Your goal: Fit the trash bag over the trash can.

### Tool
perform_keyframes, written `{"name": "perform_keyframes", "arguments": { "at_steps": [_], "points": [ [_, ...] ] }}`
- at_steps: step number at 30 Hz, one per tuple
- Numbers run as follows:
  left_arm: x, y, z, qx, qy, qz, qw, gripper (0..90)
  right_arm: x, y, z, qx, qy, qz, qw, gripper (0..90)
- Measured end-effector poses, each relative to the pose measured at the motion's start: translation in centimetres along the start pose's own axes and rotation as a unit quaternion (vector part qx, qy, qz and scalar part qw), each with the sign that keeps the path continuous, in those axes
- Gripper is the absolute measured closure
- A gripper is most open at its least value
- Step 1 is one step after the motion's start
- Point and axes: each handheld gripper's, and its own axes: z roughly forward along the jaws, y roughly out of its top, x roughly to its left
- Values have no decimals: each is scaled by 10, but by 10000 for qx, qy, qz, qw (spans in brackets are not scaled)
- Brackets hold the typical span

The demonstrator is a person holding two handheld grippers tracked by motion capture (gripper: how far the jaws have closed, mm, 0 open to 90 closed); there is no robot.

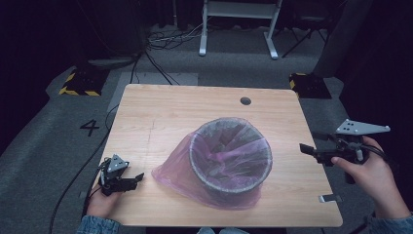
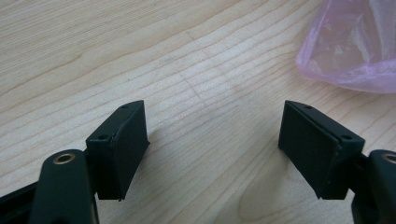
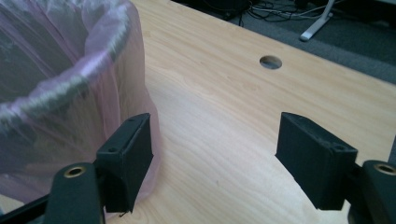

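Note:
A round dark bin [image 1: 230, 156] stands near the middle of the wooden table [image 1: 165, 112], lined with a thin pink plastic bag [image 1: 171, 170] that folds over its rim and spreads onto the tabletop on the left. The bag's edge [image 2: 345, 51] lies just ahead of my left gripper [image 2: 212, 140], which rests low near the table's front left corner [image 1: 130, 179], jaws wide apart and empty. At the right edge of the table my right gripper [image 1: 311, 152] is held above the surface, open and empty [image 3: 215, 154], with the bagged bin [image 3: 60, 88] close on its left.
A round cable hole [image 1: 245, 101] sits near the table's far edge, also seen from the right gripper [image 3: 270, 61]. A small metal clip [image 1: 329, 198] lies at the front right corner. Cables and a white desk frame [image 1: 238, 24] stand on the floor beyond.

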Motion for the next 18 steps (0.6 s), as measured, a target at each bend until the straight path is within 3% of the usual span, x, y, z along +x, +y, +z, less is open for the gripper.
{"name": "perform_keyframes", "arguments": {
  "at_steps": [3,8,12,16,18],
  "points": [
    [0,0,0,5,25,1,10000,234,-4,-16,2,-109,-3,135,9998,272],
    [0,0,0,-2,31,-8,10000,234,-13,-42,6,-107,-320,287,9990,272],
    [-1,0,0,-3,37,-13,10000,234,-17,-60,13,-157,-412,71,9990,272],
    [-1,0,0,-2,40,-19,10000,233,-19,-75,23,-274,-467,113,9985,271],
    [-1,0,0,-3,41,-19,10000,233,-18,-81,30,-175,-434,107,9988,264]
  ]
}}
